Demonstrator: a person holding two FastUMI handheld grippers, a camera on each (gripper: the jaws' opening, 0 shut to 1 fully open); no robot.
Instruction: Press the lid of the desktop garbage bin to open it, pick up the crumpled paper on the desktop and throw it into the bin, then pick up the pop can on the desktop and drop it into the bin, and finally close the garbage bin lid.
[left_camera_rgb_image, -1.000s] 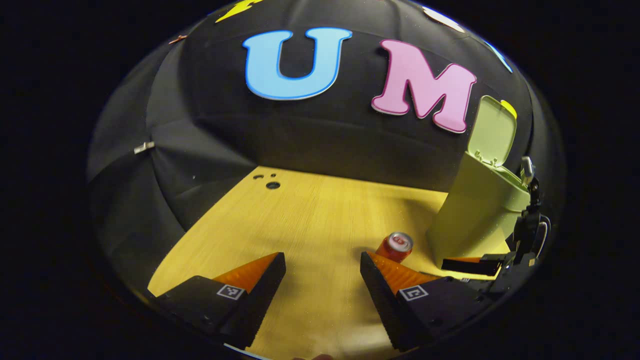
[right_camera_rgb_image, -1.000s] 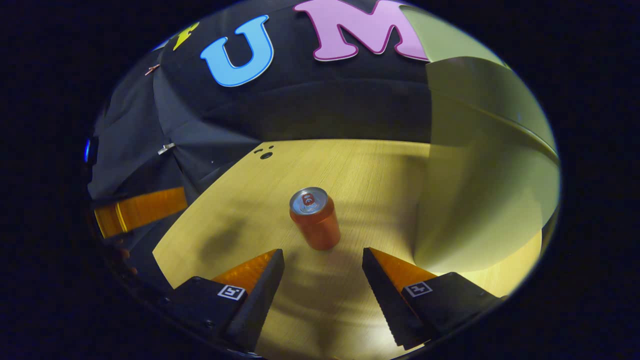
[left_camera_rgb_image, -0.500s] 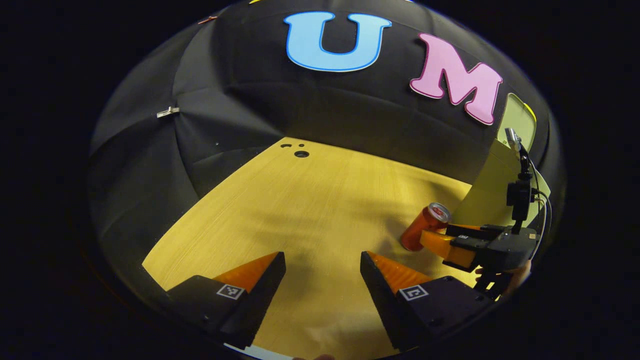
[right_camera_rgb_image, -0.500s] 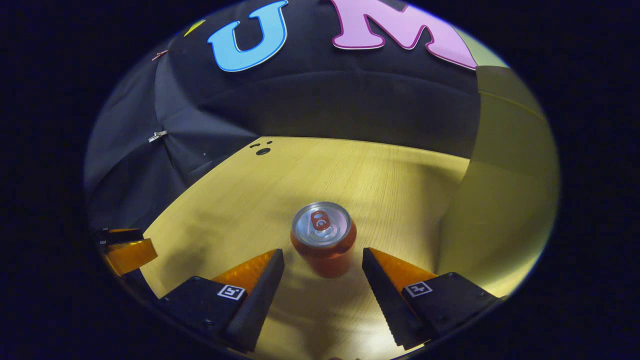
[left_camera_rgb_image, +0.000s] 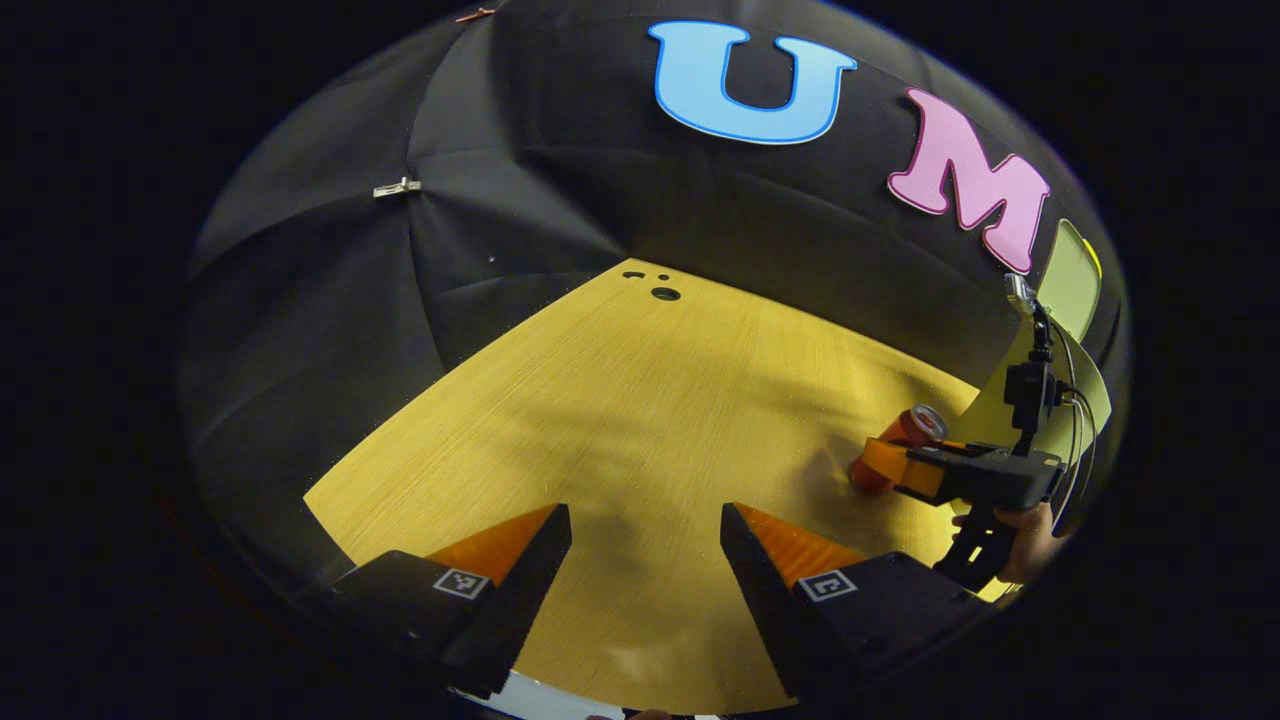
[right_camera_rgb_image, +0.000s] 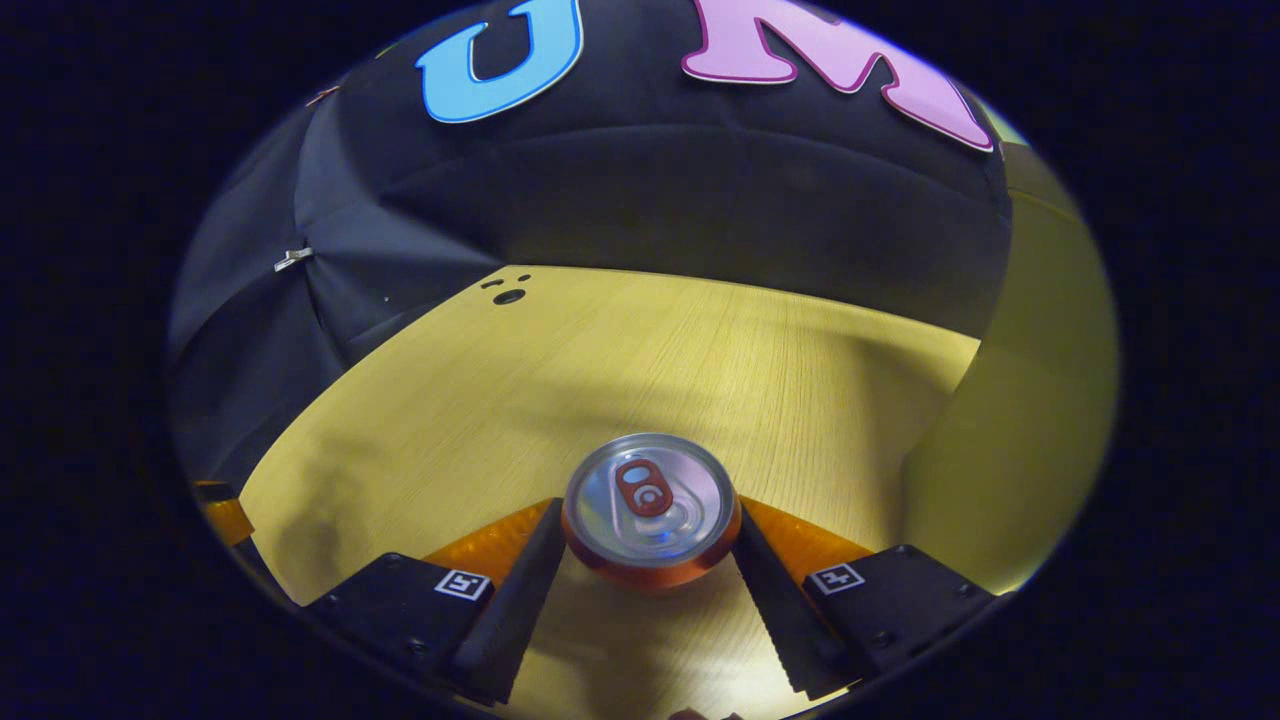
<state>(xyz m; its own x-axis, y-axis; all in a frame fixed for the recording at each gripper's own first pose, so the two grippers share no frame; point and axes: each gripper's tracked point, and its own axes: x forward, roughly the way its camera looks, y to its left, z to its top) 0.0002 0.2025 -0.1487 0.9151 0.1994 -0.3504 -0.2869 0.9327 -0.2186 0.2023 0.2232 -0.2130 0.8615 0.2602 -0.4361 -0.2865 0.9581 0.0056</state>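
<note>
The step in hand looks like the pop-can pickup. No crumpled paper lies on the stretch of counter (right_camera_rgb_image: 700, 340) ahead of either claw, so that part seems to be done.

In the right gripper view the right claw (right_camera_rgb_image: 648, 520) stands spread around the pop can (right_camera_rgb_image: 648, 505). The can is upright on the counter between the two fingers, its silver top and pull tab facing the camera. The fingers flank its sides closely, and the gap on each side looks almost gone, yet I cannot tell whether either finger actually presses on the can. I judge it bracketed, not gripped.

Just to the right of this claw rises the pale green wall of the garbage bin (right_camera_rgb_image: 1040, 400), near the can but apart from it. In the left gripper view the bin's lid (left_camera_rgb_image: 1072, 280) stands raised at the far right, so the bin is open to receive the can.

The left claw (left_camera_rgb_image: 645, 520) is spread and holds nothing, with bare counter between its fingers. Well off to its right the other claw, with a hand (left_camera_rgb_image: 1030, 540) on its handle, reaches around the can beside the bin.

The next move calls for pressing the right fingers together on the can's sides, firmly but without denting it. Then comes a straight lift, high enough to clear the bin's rim. A short carry to the right follows, and the release belongs over the opening.
</note>
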